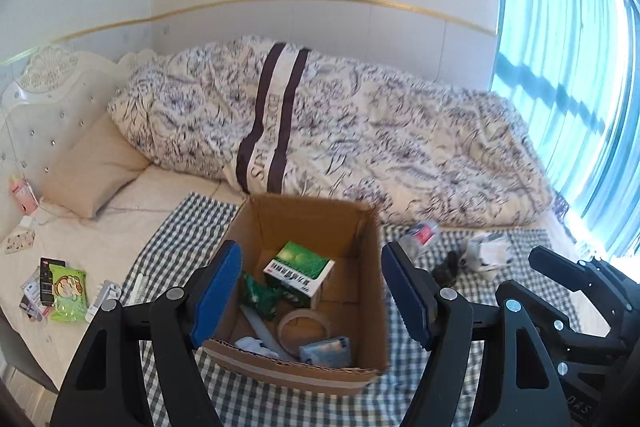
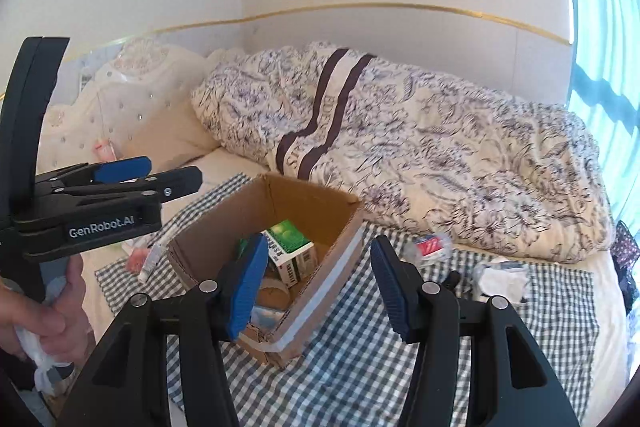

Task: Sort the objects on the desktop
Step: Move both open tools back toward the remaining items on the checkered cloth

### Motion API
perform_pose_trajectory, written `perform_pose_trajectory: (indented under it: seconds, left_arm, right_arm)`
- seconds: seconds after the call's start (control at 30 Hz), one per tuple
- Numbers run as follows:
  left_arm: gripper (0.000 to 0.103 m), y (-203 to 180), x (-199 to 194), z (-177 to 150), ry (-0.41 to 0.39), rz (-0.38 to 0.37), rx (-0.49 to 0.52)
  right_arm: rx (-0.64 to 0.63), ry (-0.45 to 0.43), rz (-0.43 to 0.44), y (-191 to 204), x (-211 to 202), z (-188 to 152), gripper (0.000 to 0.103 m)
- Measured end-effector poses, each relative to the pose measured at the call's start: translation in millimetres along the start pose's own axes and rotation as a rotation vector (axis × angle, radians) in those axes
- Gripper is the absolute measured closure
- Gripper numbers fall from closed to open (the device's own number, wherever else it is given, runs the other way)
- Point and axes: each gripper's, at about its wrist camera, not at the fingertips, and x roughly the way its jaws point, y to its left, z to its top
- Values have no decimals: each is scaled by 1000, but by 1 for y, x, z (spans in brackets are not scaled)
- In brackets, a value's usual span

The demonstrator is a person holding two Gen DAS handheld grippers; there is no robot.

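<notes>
Both my grippers hang above the checked cloth [image 1: 192,227] on the bed. My left gripper [image 1: 310,291] has its jaws apart and empty, directly over the open box [image 1: 320,219]. Inside the box: a green carton [image 1: 300,267], a tape roll [image 1: 305,327], a green wrapper [image 1: 260,297] and a blue packet [image 1: 326,349]. My right gripper [image 2: 318,287] is also spread and empty, just right of the box. On the cloth beyond it lie a bottle [image 2: 430,245] and crumpled paper [image 2: 500,277]. A green pouch [image 1: 69,293] sits well left, off the cloth.
</notes>
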Motion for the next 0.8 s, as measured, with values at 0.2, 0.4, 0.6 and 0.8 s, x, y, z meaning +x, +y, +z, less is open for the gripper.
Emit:
perform_pose_trajectory:
  seconds: [0.2,0.4,0.6,0.8]
  left_arm:
    - [25,-16,-42,8,-65,-15,2]
    - [24,-31,-79,11,-121,-35,3]
    - [24,-43,-113,13,-168,-53,-8]
    - [20,-58,-136,10,-197,-62,-9]
  right_arm:
    - [6,-59,-24,-7,-46,10,45]
    - [-6,-92,-45,-13,-83,13,45]
    - [-10,-134,-72,-22,-120,15,44]
    - [0,-169,-94,-36,-155,13,44]
